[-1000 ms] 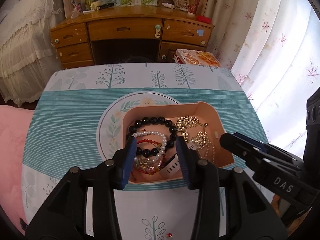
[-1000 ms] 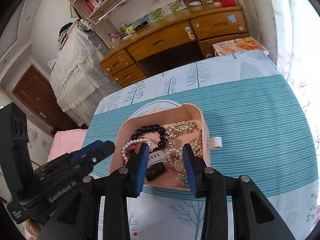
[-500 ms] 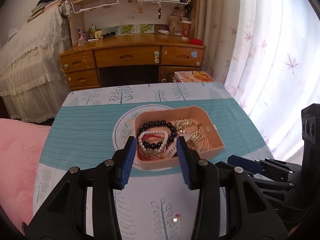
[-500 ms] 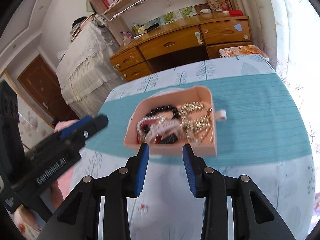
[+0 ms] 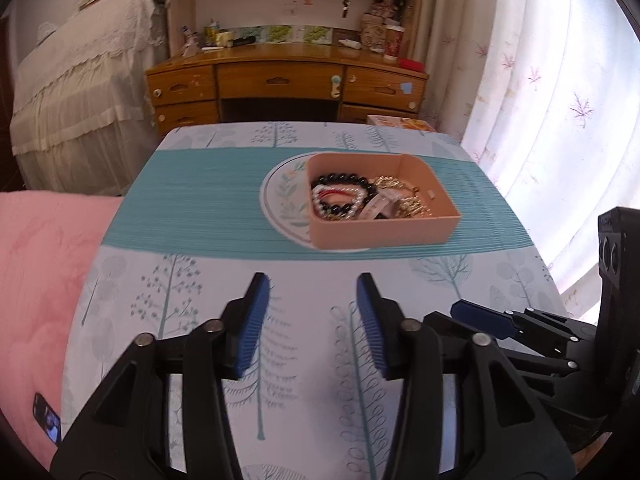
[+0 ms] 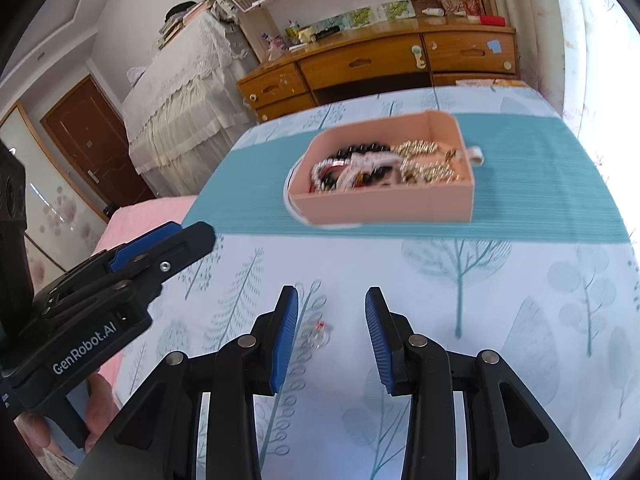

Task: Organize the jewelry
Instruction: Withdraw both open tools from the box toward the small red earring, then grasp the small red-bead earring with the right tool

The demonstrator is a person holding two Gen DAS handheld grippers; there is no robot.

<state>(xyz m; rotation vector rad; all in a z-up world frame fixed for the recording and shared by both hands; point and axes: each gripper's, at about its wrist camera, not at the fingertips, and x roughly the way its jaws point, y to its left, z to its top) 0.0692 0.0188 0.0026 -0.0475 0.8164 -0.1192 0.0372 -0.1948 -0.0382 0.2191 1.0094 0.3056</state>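
A pink box (image 5: 384,234) sits on the tablecloth's teal band, also in the right wrist view (image 6: 380,210). It holds a black bead bracelet (image 5: 344,179), a pearl bracelet (image 5: 340,200) and gold chains (image 5: 408,202). A small clear ring with a red stone (image 6: 320,332) lies on the cloth between my right gripper's fingers, near their tips. My left gripper (image 5: 312,320) is open and empty, well short of the box. My right gripper (image 6: 332,334) is open. Each gripper shows at the edge of the other's view.
A wooden desk (image 5: 286,80) with drawers stands beyond the table, shelves above it. A lace-covered bed (image 5: 80,92) is at the left, a pink blanket (image 5: 44,272) beside the table, and curtains (image 5: 540,100) at the right.
Both grippers have pulled back from over the box toward the table's near edge. The box now lies far ahead of them, and the small ring has come between my right gripper's fingers.
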